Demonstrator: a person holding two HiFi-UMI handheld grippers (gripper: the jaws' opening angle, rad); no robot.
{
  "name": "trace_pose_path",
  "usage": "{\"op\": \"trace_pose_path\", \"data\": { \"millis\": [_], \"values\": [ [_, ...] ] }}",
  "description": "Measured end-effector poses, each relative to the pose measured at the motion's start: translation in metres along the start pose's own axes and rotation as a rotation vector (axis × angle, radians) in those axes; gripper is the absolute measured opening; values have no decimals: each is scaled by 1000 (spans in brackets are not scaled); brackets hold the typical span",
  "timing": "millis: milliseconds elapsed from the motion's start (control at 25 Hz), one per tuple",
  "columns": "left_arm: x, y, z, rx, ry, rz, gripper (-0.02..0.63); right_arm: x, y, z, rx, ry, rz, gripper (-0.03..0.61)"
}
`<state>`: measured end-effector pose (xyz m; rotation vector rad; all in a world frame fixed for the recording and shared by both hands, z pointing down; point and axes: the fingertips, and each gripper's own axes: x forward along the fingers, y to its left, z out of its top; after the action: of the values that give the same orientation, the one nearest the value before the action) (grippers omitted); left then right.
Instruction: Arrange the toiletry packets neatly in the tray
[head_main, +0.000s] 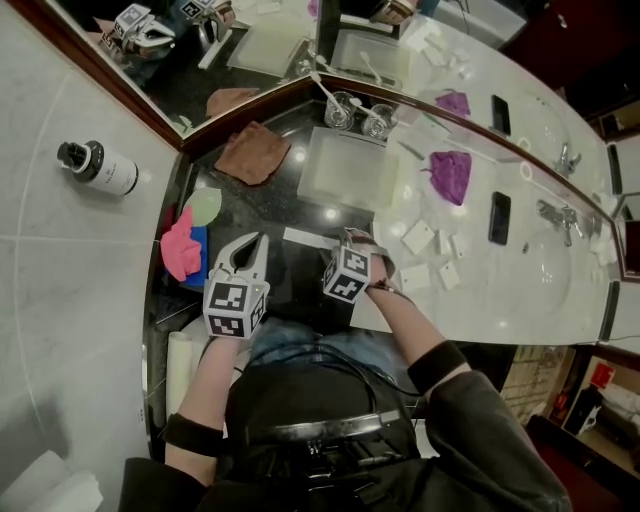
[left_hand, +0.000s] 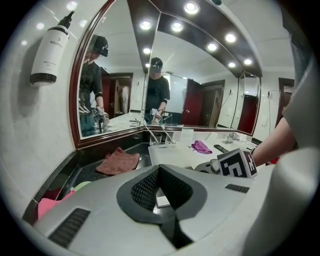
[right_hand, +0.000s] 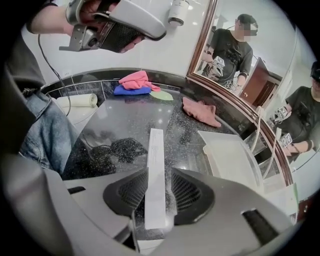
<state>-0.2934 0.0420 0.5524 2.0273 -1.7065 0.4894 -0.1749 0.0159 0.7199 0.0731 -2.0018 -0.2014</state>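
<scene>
picking up a long white packet: right gripper straddles it just short of the tray, jaws apart, not pinching. left gripper closed, empty, also short of the tray. next move probably: pinch, lift, lay it square inside.

Polished stone, matt plastic, paper and cloth

The worktop is seen as glossy black speckled stone. The long packet looks like matt white paper, and the tray like smooth, frosted white plastic. The brown cloth is shown soft and napped. The right gripper is moulded in smooth grey plastic, its pads black and finely ribbed.
</scene>
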Motion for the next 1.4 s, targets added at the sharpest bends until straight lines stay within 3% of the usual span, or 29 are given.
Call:
{"op": "trace_pose_path", "data": {
  "millis": [320,600,840,1200,1400],
  "values": [
    [5,-21,12,19,-11,-28,0,-57,-25,10,150,-125,-51,163],
    [13,-60,31,38,-32,-77,0,-139,-57,-3,374,-286,-134,34],
    [23,-101,42,74,-40,-120,0,-213,-83,-44,514,-385,-270,17],
    [29,-145,46,82,-34,-182,0,-287,-92,-141,765,-469,-434,15],
    [33,-162,51,83,-38,-208,0,-311,-88,-176,861,-502,-483,17]
  ]
}}
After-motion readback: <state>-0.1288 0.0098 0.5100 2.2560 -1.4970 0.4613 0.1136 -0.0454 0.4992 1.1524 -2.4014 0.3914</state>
